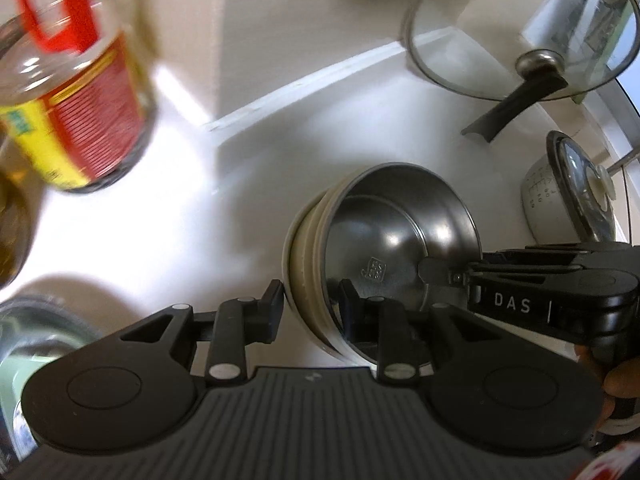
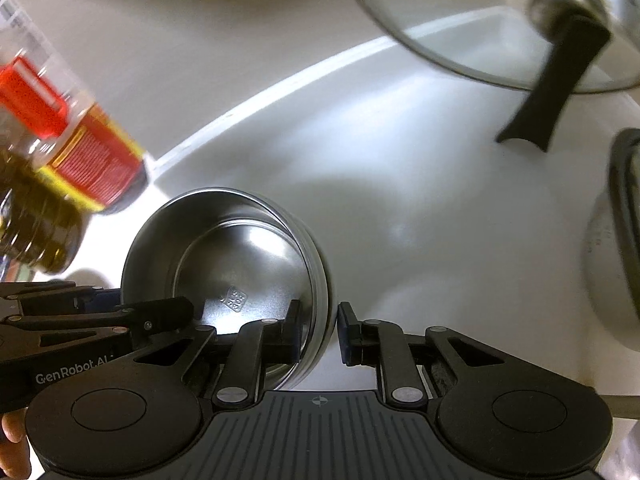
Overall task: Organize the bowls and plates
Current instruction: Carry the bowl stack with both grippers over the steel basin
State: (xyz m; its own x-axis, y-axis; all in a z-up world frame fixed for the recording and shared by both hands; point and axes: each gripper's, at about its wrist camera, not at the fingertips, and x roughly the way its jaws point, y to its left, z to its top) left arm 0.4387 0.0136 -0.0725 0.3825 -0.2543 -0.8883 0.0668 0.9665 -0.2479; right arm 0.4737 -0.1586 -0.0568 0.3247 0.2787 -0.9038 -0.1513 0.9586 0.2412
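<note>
both grippers (image 1: pixel 308 304) (image 2: pixel 318 330) had the bowl (image 1: pixel 384 256) by opposite sides of its rim, jaws nearly closed on the wall, over the white counter (image 1: pixel 200 220). we figured light, stiff, slick steel, so rim pinches seemed right.

A home kitchen, by the look of the white counter (image 1: pixel 224 216) that meets a cream wall (image 1: pixel 304 20) along a sealed seam. Taking the stacked steel bowls (image 1: pixel 384 256) on the counter as the landmark: behind them and to the right a glass pot lid (image 1: pixel 520 32) with a black handle leans against the wall; to their left stands a bottle (image 1: pixel 84 112) with a red and yellow label; just to their right sits a measuring cup (image 1: pixel 540 204) with printed marks.
</note>
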